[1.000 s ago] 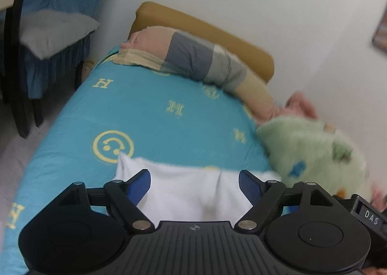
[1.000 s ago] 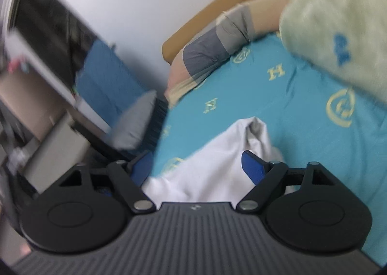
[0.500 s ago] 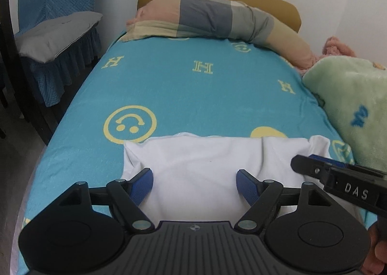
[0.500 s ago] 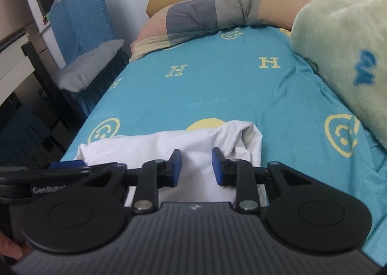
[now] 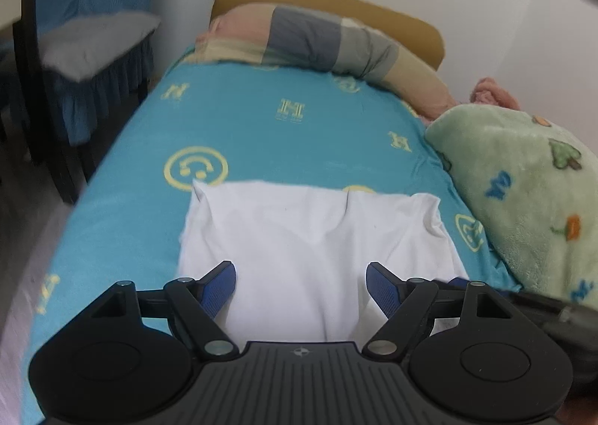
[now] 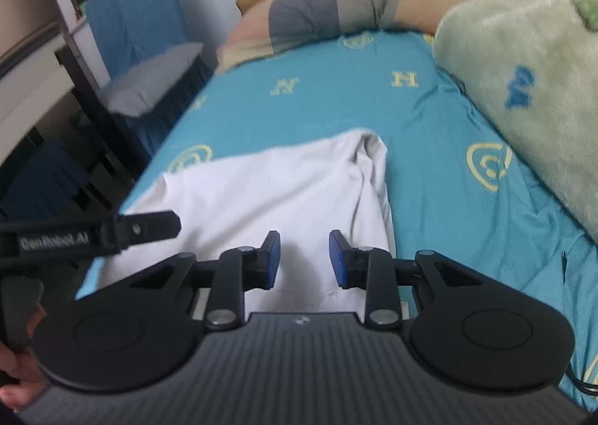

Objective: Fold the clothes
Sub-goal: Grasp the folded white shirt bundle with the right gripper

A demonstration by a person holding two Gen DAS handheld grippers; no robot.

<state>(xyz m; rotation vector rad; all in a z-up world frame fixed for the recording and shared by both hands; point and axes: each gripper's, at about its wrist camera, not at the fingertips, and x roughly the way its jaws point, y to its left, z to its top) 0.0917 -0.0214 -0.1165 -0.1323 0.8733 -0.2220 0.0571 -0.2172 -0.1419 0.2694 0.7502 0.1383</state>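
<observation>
We note the white garment (image 5: 306, 245) lying flat on the bed (image 5: 269, 133), near its foot end, spread w/ long axis running side to side across the bed, i.e. across the line of both tongs' view. Left tongs (image 5: 301, 281) stand wide open, nothing between the pads, hovering over the garment's near-left portion; cloth lies directly below and ahead. Right tongs (image 6: 304, 260) are parted to a narrower gap, also holding nothing as far as we can see, poised over the near-right portion just beside the bunched right edge. Judgement: each side is about equally close to its own end of the near hem, so a two-handed pick of the near edge for a fold toward the headboard looks the likely next step; the right needs only a short closing. Left view shows the whole far edge, the crease mid-cloth and the green blanket (image 5: 523, 193) near the garment's right corner. Right view alone shows the rolled-up right fold (image 6: 370, 163) clearly, plus the left tool's finger over the cloth's left side. Chair (image 5: 89, 36) beside bed, not involved.
</observation>
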